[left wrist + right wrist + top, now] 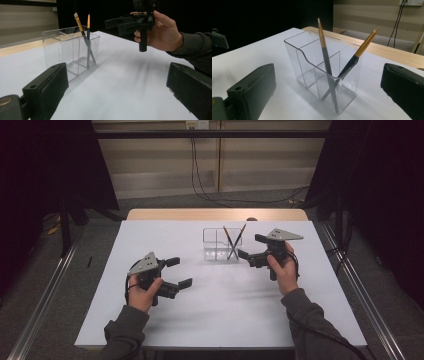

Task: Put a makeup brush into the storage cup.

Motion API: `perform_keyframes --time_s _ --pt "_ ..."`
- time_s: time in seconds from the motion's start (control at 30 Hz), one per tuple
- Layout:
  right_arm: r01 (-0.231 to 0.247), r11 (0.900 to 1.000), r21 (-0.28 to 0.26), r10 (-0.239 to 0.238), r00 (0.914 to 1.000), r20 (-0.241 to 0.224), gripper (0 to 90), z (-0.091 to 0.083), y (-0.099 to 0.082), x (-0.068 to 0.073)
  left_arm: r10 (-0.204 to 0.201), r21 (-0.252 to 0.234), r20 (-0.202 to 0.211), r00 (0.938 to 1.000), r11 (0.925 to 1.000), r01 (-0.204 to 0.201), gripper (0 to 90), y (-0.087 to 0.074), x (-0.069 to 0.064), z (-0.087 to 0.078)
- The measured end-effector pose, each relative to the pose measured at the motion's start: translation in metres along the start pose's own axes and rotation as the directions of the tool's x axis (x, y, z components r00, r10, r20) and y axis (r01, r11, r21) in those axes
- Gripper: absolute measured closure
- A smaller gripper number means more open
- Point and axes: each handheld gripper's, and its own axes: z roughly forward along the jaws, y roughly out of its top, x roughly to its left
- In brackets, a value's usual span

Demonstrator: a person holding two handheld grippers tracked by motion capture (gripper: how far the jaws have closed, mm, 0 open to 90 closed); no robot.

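A clear plastic organizer [216, 245] with several compartments stands upright at the middle back of the white tabletop [220, 310]. Two paintbrushes [233, 243] with gold ferrules and dark handles lean crossed in its right-hand compartment, bristles up. My right gripper [251, 246] hovers just right of the organizer, open and empty, its jaws pointing at it. In the right gripper view the organizer [312, 67] and brushes [324, 52] sit close ahead between the jaws. My left gripper [179, 272] is open and empty at the front left. The left gripper view looks toward the organizer [70, 50] and the right gripper [125, 23].
A strip of bare wooden table [215, 214] lies behind the white surface. Cables [200, 185] hang from a wall socket [196, 124] at the back. Metal rails [45, 295] run along the floor at both sides, with dark curtains beyond.
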Motion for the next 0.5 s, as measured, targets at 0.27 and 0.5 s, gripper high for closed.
perform_keyframes --time_s 0.27,0.5 --pt "0.009 0.9999 0.008 -0.009 0.9999 -0.007 0.0 -0.004 -0.0021 0.002 -0.001 -0.002 -0.008 1.0 1.0 0.001 3.7 -0.0004 0.0012 -0.0015" --pt "0.022 0.9997 0.002 -0.022 0.9996 -0.016 0.0 -0.0083 -0.0014 0.0053 0.0 -0.007 -0.004 1.0 1.0 0.0 3.7 -0.0002 0.0011 -0.0023"
